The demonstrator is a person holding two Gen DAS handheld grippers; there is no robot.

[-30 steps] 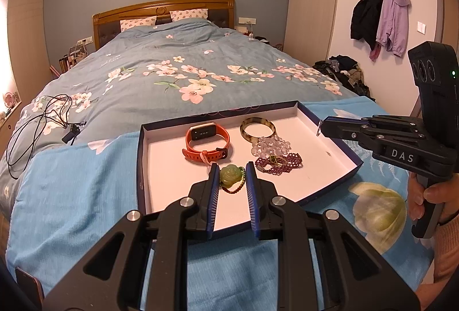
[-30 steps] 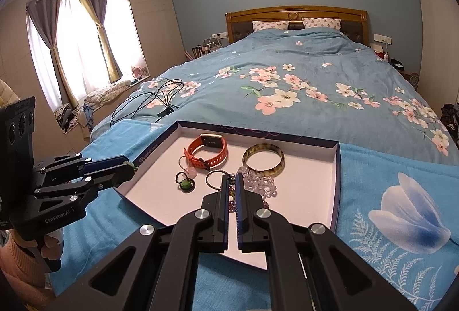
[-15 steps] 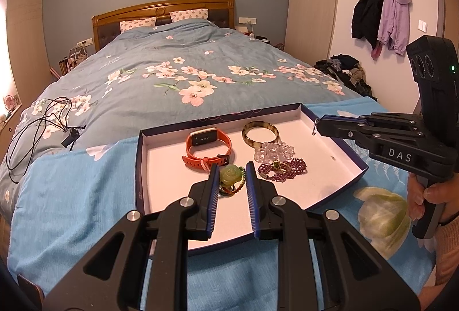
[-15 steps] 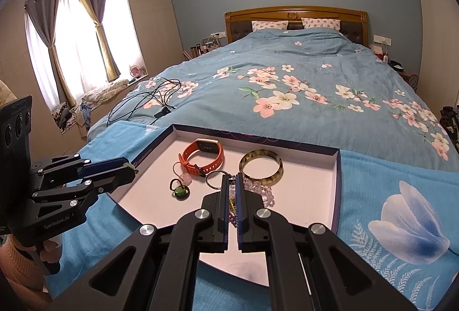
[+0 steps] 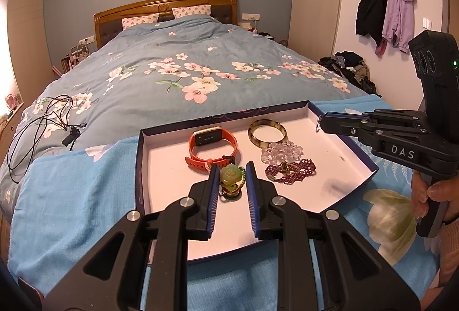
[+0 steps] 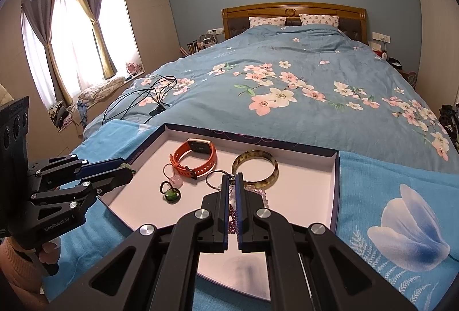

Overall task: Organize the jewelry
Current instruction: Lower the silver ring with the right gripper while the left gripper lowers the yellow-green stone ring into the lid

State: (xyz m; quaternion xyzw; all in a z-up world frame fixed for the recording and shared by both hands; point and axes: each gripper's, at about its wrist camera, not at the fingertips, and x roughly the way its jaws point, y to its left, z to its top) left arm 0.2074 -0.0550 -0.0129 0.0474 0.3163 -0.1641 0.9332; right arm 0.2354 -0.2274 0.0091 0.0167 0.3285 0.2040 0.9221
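A white tray with a dark blue rim lies on the bed. It holds an orange smartwatch, an amber bangle, a clear crystal bracelet and a purple bead bracelet. My left gripper hovers over the tray's near part, shut on a green rose pendant. Under it lies a dark green pendant, with a pink charm beside it. My right gripper is shut on the edge of a thin metal ring, above the purple beads and in front of the bangle.
The tray rests on a light blue blanket over a floral quilt. A black cable lies tangled on the quilt to the left. Coats hang on the right wall above a clothes pile. A person's hand grips the right handle.
Both grippers stay almost still and keep the same grips. The tray shifts only slightly in both views.
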